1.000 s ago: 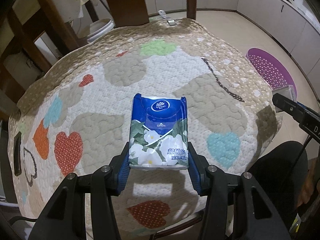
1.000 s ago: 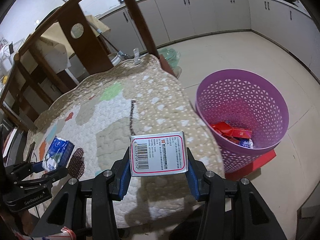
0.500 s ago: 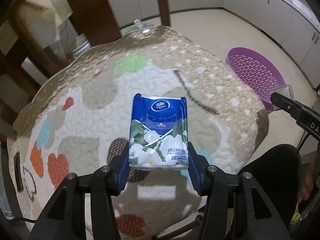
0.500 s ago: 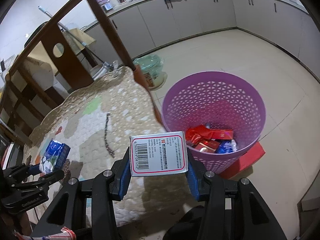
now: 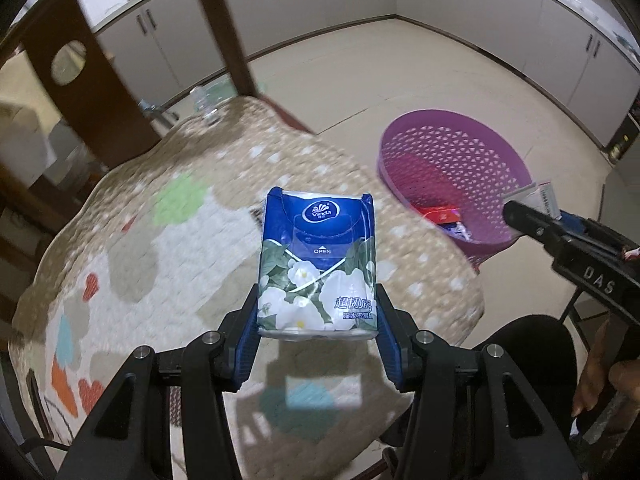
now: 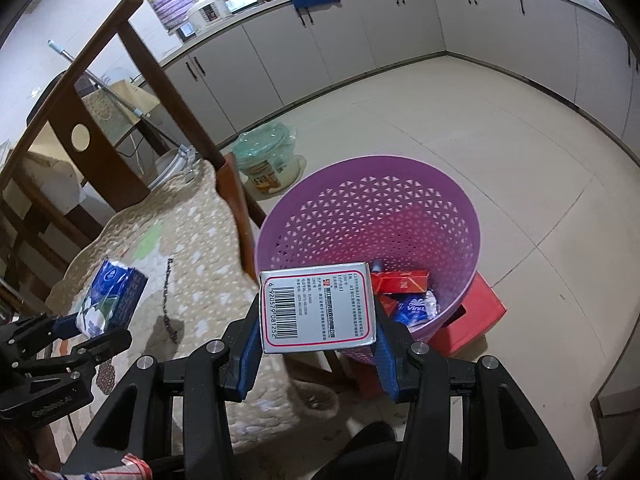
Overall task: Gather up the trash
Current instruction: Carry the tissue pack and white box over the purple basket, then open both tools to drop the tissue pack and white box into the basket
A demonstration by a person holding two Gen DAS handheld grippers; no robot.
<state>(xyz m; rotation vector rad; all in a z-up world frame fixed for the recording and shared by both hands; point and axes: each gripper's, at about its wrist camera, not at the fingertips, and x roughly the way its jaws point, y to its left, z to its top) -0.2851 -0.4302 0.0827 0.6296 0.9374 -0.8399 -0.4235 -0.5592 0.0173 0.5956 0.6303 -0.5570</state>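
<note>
My left gripper (image 5: 318,324) is shut on a blue tissue pack (image 5: 318,264) with white flowers, held above the quilted table cover (image 5: 192,240). The right wrist view shows the same tissue pack (image 6: 110,298) at the left. My right gripper (image 6: 318,336) is shut on a white box (image 6: 318,308) with a red border and a barcode, held near the rim of the purple basket (image 6: 400,208). The basket (image 5: 452,160) stands on the floor to the right of the table and holds red packets (image 6: 400,282) and a blue wrapper (image 6: 416,310). From the left wrist camera, the right gripper (image 5: 532,208) juts in from the right edge with the box.
A dark wooden chair (image 6: 120,100) stands behind the table. A lidded plastic bucket (image 6: 266,160) sits on the floor next to it. A red stool (image 6: 476,316) lies beside the basket. White cabinets (image 6: 360,32) line the far walls. A thin dark chain (image 6: 170,300) lies on the cover.
Both grippers have carried their loads to the right, toward the purple basket. The basket now fills more of both views, and the box now hangs at its rim.
</note>
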